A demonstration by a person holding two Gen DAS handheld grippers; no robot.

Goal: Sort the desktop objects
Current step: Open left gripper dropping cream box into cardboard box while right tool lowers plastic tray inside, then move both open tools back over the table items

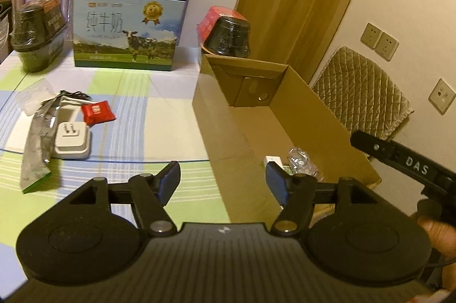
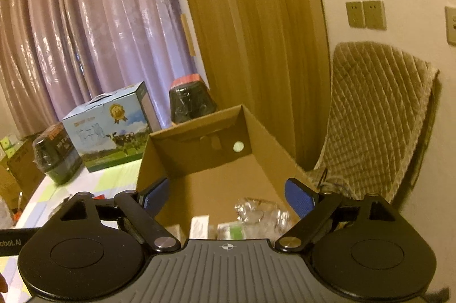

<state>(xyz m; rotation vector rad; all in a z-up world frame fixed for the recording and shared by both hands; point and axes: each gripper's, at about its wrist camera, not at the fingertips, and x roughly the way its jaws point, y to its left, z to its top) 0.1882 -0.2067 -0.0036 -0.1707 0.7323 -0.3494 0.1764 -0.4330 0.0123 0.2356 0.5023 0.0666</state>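
Clutter on the counter (image 1: 136, 92), left of the box (image 1: 222, 115): white charger (image 1: 72, 139) prongs up, red packet (image 1: 97, 111) just behind it, grey pouch (image 1: 37, 149) lying against the charger's left side. Box is open-topped; inside at the near end sit a crinkled clear wrapper (image 1: 303, 162) and small white cartons (image 2: 199, 226). My left tongs (image 1: 223, 181) are spread wide and empty, straddling the box's left wall. My right tongs (image 2: 226, 196) are also spread wide and empty, over the box's near end. Milk carton (image 1: 128, 29) stands at the back.
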